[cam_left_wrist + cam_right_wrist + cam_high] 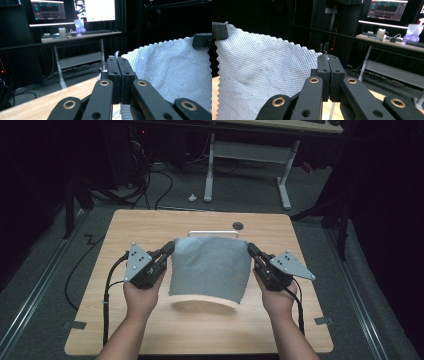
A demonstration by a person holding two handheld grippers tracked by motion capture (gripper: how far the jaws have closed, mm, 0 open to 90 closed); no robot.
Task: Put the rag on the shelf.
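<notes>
Dark room, grey carpet, and a wooden table [125, 227] in the middle with a white-legged desk [248, 150] beyond it. At the left, the left gripper [170, 248] has its jaws pressed together on the cloth's upper left corner. Between the two hands a grey cloth [210, 267] hangs lifted above the table's centre, its lower edge curling just over the wood. At the right, the right gripper [251, 249] pinches the upper right corner, jaws closed.
</notes>
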